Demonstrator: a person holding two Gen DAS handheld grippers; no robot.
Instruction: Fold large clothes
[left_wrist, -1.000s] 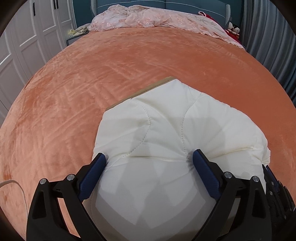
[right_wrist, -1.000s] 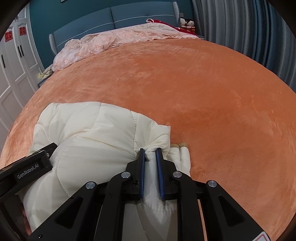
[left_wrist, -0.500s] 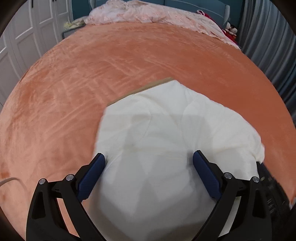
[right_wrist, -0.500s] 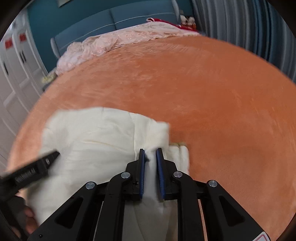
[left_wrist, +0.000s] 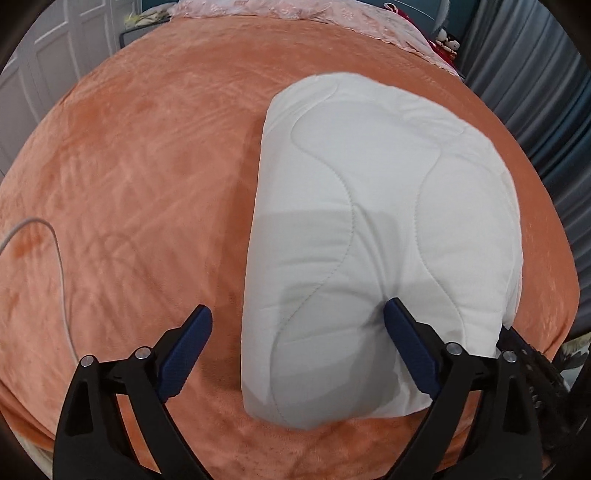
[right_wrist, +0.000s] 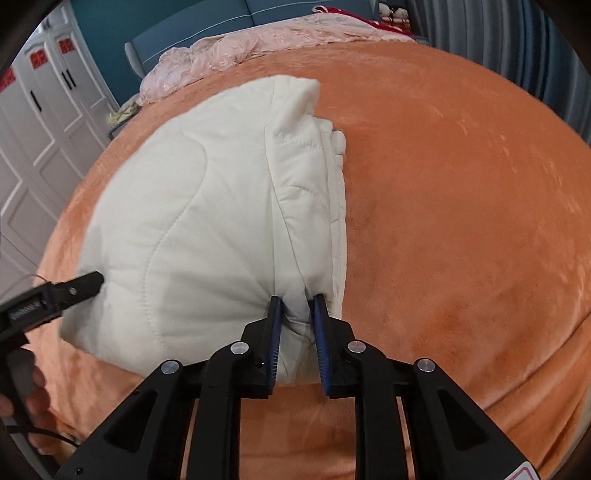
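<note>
A cream quilted cloth (left_wrist: 384, 221), folded into a thick bundle, lies on the orange bedspread (left_wrist: 147, 184) near the bed's front edge. My left gripper (left_wrist: 297, 317) is open and wide. Its right finger (left_wrist: 406, 332) presses into the bundle's near end, while its left finger (left_wrist: 188, 336) stands over bare bedspread beside the bundle. In the right wrist view my right gripper (right_wrist: 297, 310) is shut on a pinched fold at the near right corner of the cloth (right_wrist: 192, 206). The left gripper's finger (right_wrist: 77, 288) touches the bundle's left side there.
A pink floral blanket (right_wrist: 236, 51) lies bunched at the head of the bed below a blue headboard (right_wrist: 207, 33). A white cable (left_wrist: 55, 251) curls on the bedspread at the left. White wardrobe doors (right_wrist: 37, 122) stand left, grey curtains (left_wrist: 535, 74) right.
Both grippers have drawn back toward the bed's front edge and the cloth came along, now a longer bundle. The left gripper's left finger has come off the cloth onto the bedspread.
</note>
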